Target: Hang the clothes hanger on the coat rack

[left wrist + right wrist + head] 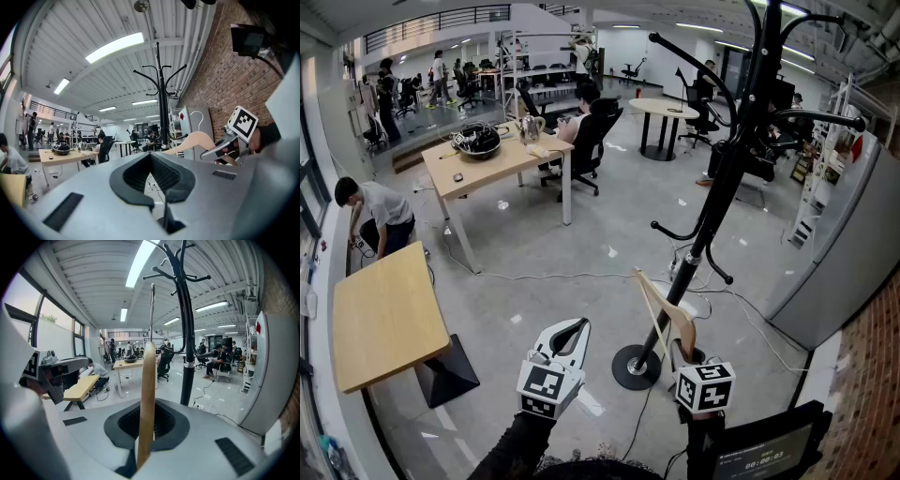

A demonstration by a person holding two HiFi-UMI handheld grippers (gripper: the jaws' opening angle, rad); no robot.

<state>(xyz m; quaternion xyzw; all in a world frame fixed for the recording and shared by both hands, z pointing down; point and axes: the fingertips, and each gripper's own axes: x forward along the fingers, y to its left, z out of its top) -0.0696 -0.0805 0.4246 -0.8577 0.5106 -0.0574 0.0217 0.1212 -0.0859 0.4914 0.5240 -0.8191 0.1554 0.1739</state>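
Observation:
The black coat rack (712,220) rises from a round base on the floor, with curved hooks at several heights; it also stands ahead in the left gripper view (161,93) and the right gripper view (185,333). My right gripper (682,349) is shut on a wooden clothes hanger (664,309), held just right of the rack's lower pole. In the right gripper view the hanger (147,394) stands edge-on between the jaws of my right gripper (140,460), its metal hook pointing up. My left gripper (574,330) is beside it on the left, jaws together and holding nothing (165,213).
A wooden table (384,314) stands at the left and another (497,159) farther back with people and office chairs around it. A grey cabinet (853,253) and a brick wall close the right side. Cables (581,276) trail across the floor near the rack's base.

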